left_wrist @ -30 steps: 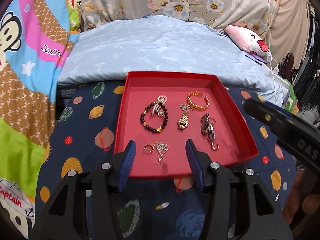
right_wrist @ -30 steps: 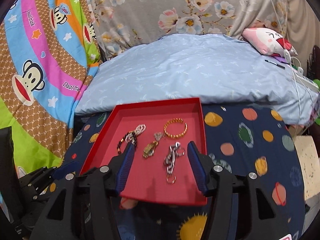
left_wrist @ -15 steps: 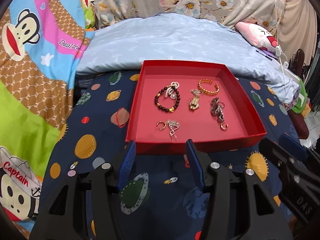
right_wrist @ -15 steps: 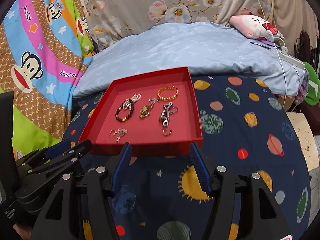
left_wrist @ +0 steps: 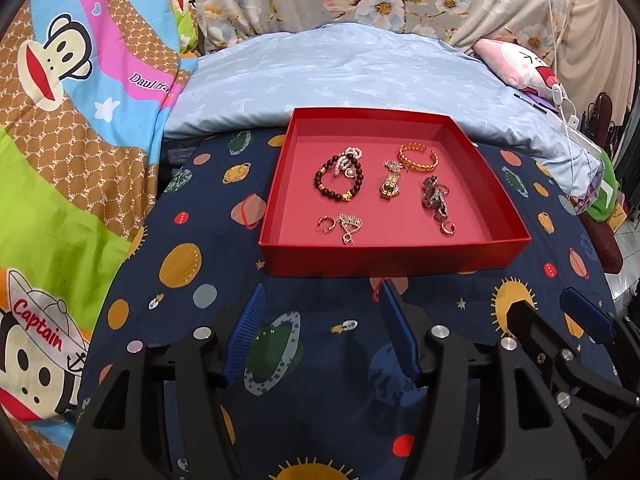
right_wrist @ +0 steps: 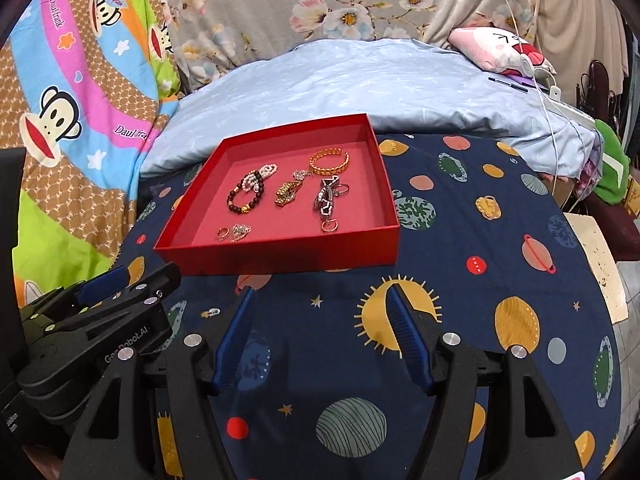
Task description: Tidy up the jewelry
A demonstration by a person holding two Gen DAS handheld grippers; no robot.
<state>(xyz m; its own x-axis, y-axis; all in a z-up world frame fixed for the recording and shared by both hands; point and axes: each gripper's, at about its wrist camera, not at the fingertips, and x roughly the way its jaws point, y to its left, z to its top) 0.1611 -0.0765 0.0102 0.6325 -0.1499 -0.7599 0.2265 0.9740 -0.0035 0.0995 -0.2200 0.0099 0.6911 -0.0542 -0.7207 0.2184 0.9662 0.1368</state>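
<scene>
A red tray (left_wrist: 392,258) (right_wrist: 280,258) sits on the planet-print cloth. In it lie a dark bead bracelet (left_wrist: 339,184) (right_wrist: 245,200), a gold cuff bangle (left_wrist: 418,157) (right_wrist: 329,162), a gold watch-like piece (left_wrist: 390,186) (right_wrist: 287,193), a silver chain piece (left_wrist: 434,196) (right_wrist: 326,200) and small earrings (left_wrist: 340,226) (right_wrist: 234,233). My left gripper (left_wrist: 322,306) is open and empty, in front of the tray. My right gripper (right_wrist: 320,308) is open and empty, also short of the tray. Each gripper shows in the other's view: the right one (left_wrist: 556,312) and the left one (right_wrist: 132,276).
A light blue quilt (left_wrist: 360,76) lies behind the tray. A colourful monkey-print blanket (left_wrist: 80,120) is on the left. A pink plush (right_wrist: 500,50) and a white cable (right_wrist: 536,68) lie at the back right. The cloth's right edge drops off to the floor (right_wrist: 600,272).
Both grippers have pulled back from over the tray toward me. The tray and jewelry now lie farther ahead. Both stay open and empty.
</scene>
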